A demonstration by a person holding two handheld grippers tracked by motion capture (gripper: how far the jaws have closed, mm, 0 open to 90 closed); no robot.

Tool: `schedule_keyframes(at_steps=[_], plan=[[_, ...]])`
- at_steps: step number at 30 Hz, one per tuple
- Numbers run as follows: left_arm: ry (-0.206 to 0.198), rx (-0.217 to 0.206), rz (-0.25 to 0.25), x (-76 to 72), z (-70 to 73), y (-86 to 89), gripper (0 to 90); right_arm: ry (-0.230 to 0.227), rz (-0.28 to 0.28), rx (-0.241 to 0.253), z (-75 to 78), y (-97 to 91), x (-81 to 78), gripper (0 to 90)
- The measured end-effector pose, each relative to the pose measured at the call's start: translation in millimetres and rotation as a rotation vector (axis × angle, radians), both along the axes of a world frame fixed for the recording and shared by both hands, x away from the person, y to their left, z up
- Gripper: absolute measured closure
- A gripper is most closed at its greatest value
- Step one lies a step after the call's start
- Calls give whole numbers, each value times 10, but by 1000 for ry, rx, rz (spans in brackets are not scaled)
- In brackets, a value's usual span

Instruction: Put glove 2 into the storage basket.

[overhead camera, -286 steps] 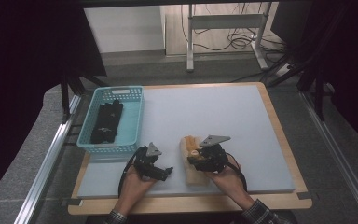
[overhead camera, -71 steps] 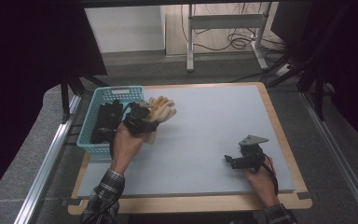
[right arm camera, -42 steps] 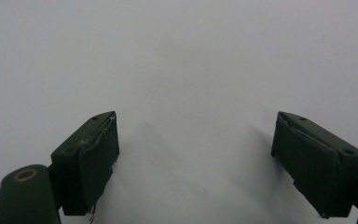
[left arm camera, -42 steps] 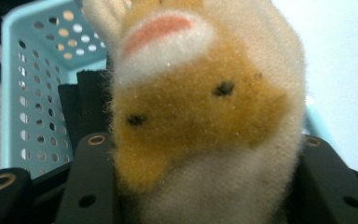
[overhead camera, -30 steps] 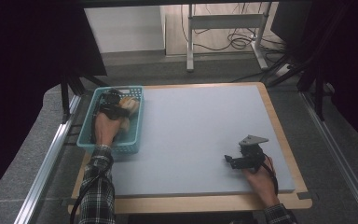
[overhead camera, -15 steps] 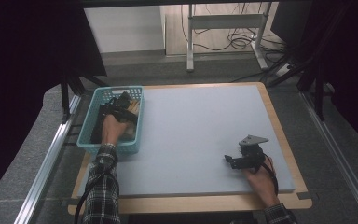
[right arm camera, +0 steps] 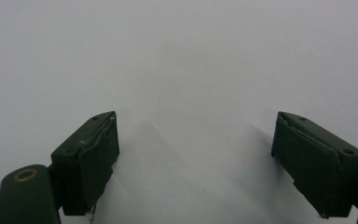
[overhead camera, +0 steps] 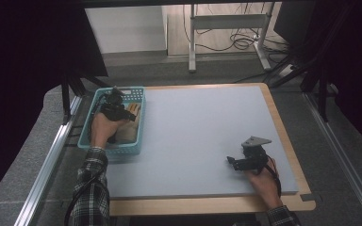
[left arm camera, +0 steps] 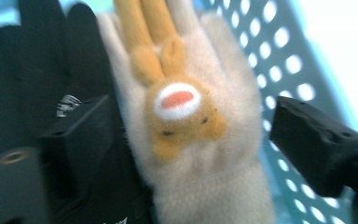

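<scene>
A fuzzy beige glove [left arm camera: 214,186] with an orange animal face lies in the teal basket [overhead camera: 118,151], beside black gloves [left arm camera: 37,60]. In the high view the beige glove [overhead camera: 131,123] shows at the basket's right side. My left gripper [left arm camera: 193,135] hovers just over it. Its jaws have just been opening and stand apart on either side of the glove, the pads off it. In the high view the left gripper [overhead camera: 125,114] is over the basket's far half. My right gripper [overhead camera: 233,162] rests on the grey mat at the near right. Seen up close, the right gripper [right arm camera: 196,158] is open and empty.
The basket's perforated wall [left arm camera: 279,70] rises close to the right of the left gripper. The grey mat [overhead camera: 202,117] covers the wooden table [overhead camera: 207,205]. Metal rails run along both sides, and a desk frame with cables stands beyond the far edge.
The left hand carried the beige glove into the basket, then drew back a little toward the near side; the glove now lies free in the basket. The right gripper has stayed put.
</scene>
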State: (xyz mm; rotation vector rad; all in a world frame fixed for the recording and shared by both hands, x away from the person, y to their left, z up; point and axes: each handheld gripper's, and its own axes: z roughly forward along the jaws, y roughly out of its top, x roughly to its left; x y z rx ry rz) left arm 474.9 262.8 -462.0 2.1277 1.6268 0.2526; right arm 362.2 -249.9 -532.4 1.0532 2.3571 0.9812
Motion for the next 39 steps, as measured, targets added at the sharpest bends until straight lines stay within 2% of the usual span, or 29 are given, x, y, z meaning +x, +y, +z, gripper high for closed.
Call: schedule_keyframes(at_steps=[1, 3, 5, 6, 9, 10, 12, 13, 15, 18, 20, 25, 28, 34, 39], plan=[[-16, -15, 3, -32, 38, 29, 215, 0, 0, 0, 0, 0, 0, 148], [-35, 0, 9, -57, 58, 73, 354, 0, 0, 2, -1, 0, 0, 148], [-58, 5, 37, -79, 55, 124, 538, 1, 0, 2, -1, 0, 1, 148], [-60, 10, 53, -85, 42, 148, 603, 0, 0, 1, -1, 0, 1, 148], [-45, 64, 85, -82, -45, 166, 798, 1, 0, 2, 0, 0, 1, 148], [-30, 85, 86, -70, -97, 160, 821, 1, 0, 2, 0, 0, 2, 148], [-5, 87, 77, -46, -175, 146, 848, 1, 0, 2, -1, 0, 2, 148], [3, 94, 74, -34, -214, 130, 853, 1, 0, 1, 0, 0, 2, 148], [10, 75, 62, -13, -278, 79, 861, 1, 0, 1, -1, 0, 2, 148], [3, 47, 51, -2, -290, 35, 867, 2, -1, 2, -1, 0, 2, 148], [2, 47, 50, 2, -288, 15, 867, 1, 0, 1, -1, 0, 2, 148], [-4, 11, 64, -17, -295, 81, 835, 1, 0, 1, -1, 0, 2, 148], [-19, 7, 77, -45, -286, 145, 755, 1, 0, 2, -1, 0, 2, 148], [-71, 40, 98, -114, -216, 227, 554, 1, -1, 2, -1, 1, 1, 148], [-114, 40, 118, -164, -150, 264, 410, 0, 0, 1, -1, 1, 1, 148]])
